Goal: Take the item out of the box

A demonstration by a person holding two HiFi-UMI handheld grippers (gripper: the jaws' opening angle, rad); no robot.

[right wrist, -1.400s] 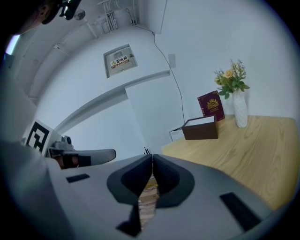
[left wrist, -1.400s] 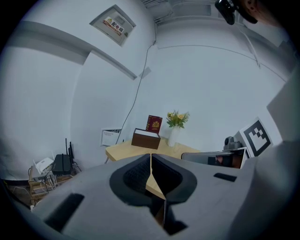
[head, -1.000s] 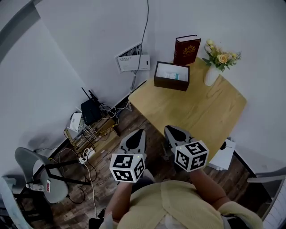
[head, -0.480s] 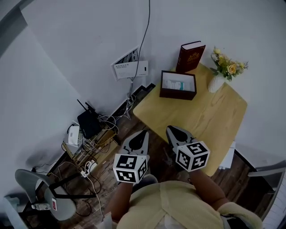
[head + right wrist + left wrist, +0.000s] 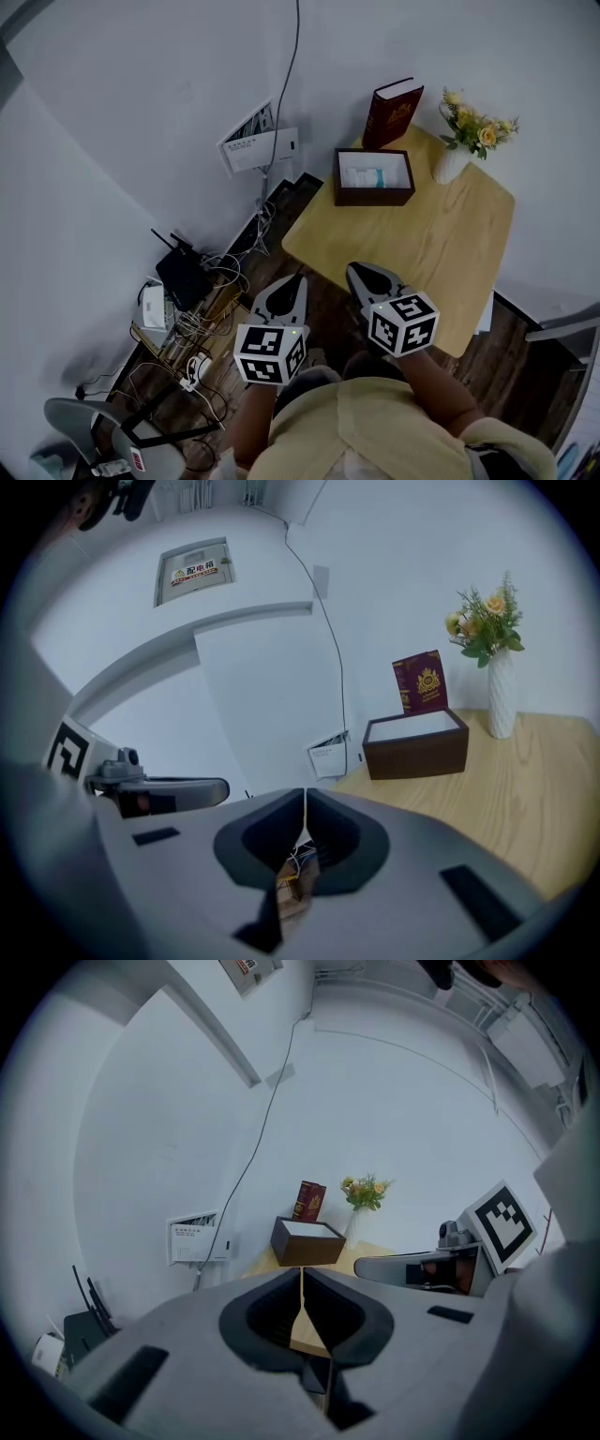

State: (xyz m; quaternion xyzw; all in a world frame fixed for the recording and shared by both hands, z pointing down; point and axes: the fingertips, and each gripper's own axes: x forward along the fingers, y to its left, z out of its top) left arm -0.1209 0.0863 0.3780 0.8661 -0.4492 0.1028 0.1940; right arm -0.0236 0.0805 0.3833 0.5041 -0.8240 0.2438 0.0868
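Item (image 5: pixel 371 175) sits in the brown box (image 5: pixel 375 198) at the far side of the bench (image 5: pixel 422 253) while our left tool (image 5: pixel 297 279) and right tool (image 5: pixel 355 270) hang closed and empty, well apart from it, so we open one before dipping in.

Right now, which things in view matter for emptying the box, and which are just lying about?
For the job: brown box, pale item inside it, left tool, right tool, both shut and empty.
Lying about: red book, flower vase, router, cable tangle, wall panel.
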